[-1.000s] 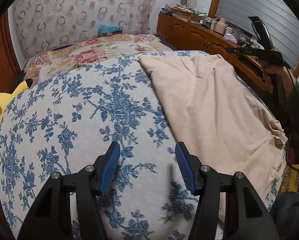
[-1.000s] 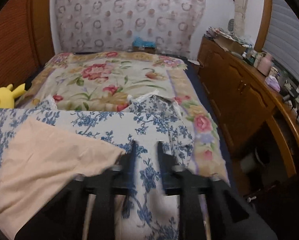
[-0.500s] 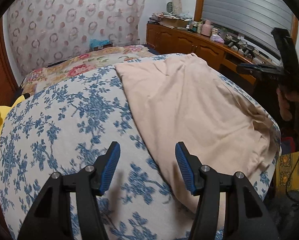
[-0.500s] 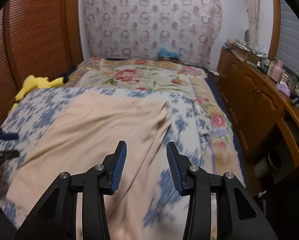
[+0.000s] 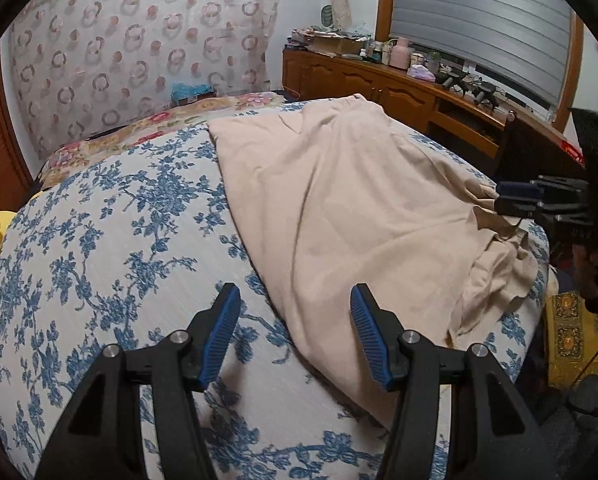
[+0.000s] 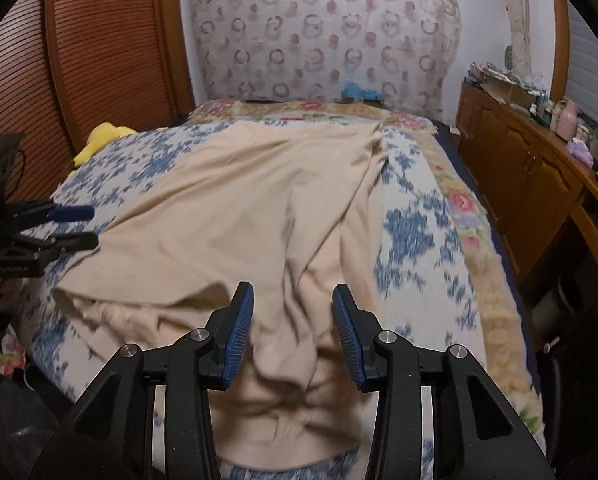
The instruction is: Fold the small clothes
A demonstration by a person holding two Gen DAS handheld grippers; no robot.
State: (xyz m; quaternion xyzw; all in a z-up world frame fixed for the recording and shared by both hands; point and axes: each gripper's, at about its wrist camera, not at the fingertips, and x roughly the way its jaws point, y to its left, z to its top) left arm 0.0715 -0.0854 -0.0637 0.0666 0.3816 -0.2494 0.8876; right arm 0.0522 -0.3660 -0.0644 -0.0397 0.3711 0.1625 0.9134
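A beige garment (image 5: 339, 220) lies spread and wrinkled on a blue-flowered bedspread (image 5: 99, 240). My left gripper (image 5: 295, 312) hangs open over the garment's left near edge; one pad is above the bedspread, the other above the cloth, and nothing is held. In the right wrist view the beige garment (image 6: 259, 208) fills the middle, its near edge crumpled. My right gripper (image 6: 293, 312) is open just above that crumpled edge, pads not pressing on it. Each view also shows the other tool: the right gripper (image 5: 499, 197) at the garment's far side, the left gripper (image 6: 93, 226) at its left.
A yellow plush toy (image 6: 99, 140) sits at the bed's left edge by a slatted wooden door (image 6: 39, 80). A cluttered wooden dresser (image 6: 519, 168) runs along the right. A rose-patterned blanket (image 6: 459, 208) lies under the bedspread, and a patterned curtain (image 5: 139, 40) hangs behind.
My right gripper opened wider and swung left from the bedspread to the garment's crumpled near edge. My left gripper slid right, up to the garment's left edge.
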